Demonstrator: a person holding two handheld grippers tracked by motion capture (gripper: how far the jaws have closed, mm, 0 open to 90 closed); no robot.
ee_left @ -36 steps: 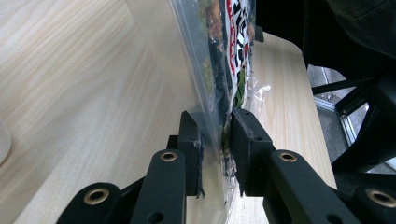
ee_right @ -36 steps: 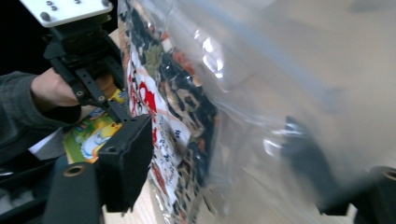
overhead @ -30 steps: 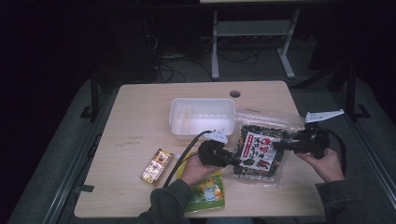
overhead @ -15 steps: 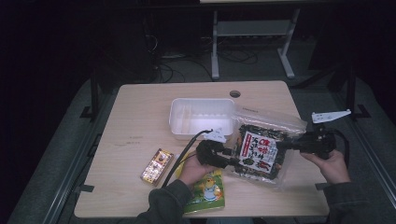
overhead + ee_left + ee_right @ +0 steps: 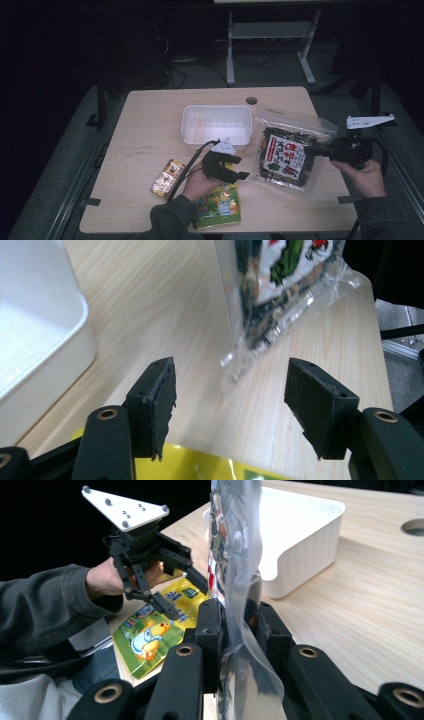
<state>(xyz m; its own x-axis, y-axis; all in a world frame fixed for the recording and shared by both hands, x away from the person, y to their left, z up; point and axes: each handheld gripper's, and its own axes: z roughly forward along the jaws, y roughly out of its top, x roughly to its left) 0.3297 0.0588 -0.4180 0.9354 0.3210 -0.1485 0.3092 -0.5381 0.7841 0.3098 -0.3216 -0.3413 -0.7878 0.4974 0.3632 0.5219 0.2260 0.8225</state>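
Seaweed snack bag [image 5: 287, 157] sits right of centre in the high view, and your right gripper [image 5: 320, 149] has its right edge pinched between pads pressed together on the clear plastic; in the right gripper view the film [image 5: 235, 580] rises straight up out of the jaws. Your left gripper [image 5: 240, 172] stands just left of the bag, pads spread with nothing between them, having just been opening; in the left gripper view the bag's lower corner [image 5: 250, 347] lies ahead of the gap, not touched.

What matters next is that the white tray [image 5: 190, 131] lies up and to the left of the bag, nearly touching its upper left corner. The bag's long axis runs from upper left to lower right, so the held edge is the one farthest from the tray. The bag looks partly lifted, though the dim picture makes that hard to confirm.

It is a crinkly clear pouch with a dark filling and a white and red label.
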